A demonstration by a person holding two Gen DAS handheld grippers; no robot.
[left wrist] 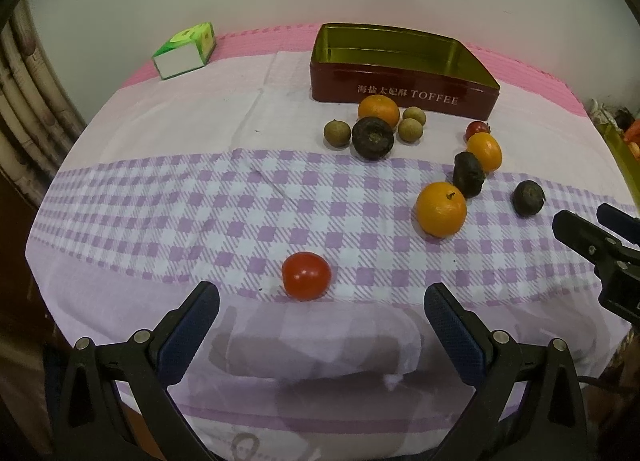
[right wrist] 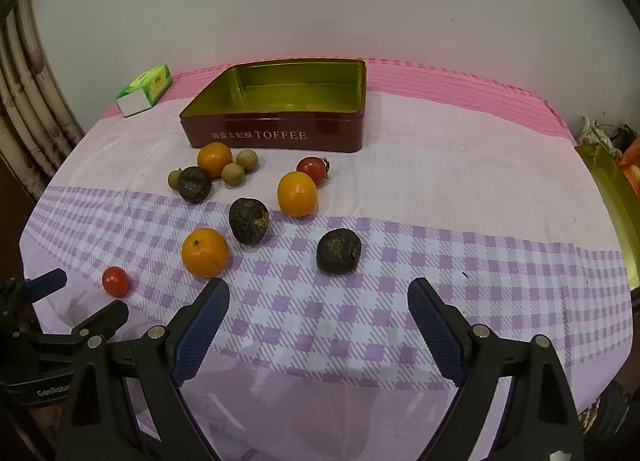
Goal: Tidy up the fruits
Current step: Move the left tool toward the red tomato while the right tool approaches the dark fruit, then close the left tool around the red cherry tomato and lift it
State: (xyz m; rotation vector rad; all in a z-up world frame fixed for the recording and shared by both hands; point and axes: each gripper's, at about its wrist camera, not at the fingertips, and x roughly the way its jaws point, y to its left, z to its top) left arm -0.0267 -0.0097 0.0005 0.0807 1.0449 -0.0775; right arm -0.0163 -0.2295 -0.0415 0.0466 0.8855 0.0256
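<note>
Tin (right wrist: 280, 133): red, lettered TOFFEE, lid off, gold inside, empty; stands at the far side of the cloth (right wrist: 440, 189), probably as the bin for the fruit.

Fruit, all loose on the cloth, none in the tin:
- Oranges, three: one (right wrist: 215, 159) just before the tin, one (right wrist: 297, 194) mid-cloth, one (right wrist: 205, 252) nearer.
- Dark fruits, three: (right wrist: 195, 184) touching the far orange's cluster, (right wrist: 249, 220) centre, (right wrist: 339, 251) nearest the right gripper.
- Small tan fruits, three, around the far orange; one (right wrist: 233, 174).
- Tomatoes, two: one (right wrist: 313, 169) behind the mid orange, one (left wrist: 306, 276) just ahead of the left gripper.

Left gripper (left wrist: 322, 307): released, nothing between the jaws, tilted down at the near tomato, likely its first pick.
Right gripper (right wrist: 319, 301): released, empty, aimed at the nearest dark fruit.

Green box (left wrist: 185, 51): far left corner, apart from the fruit.

View notes: the right view alone shows the tin's whole floor, and a gold tray (right wrist: 612, 197) at the right edge. The left view shows the near tomato large and centred. Each view catches the other gripper at its margin.
</note>
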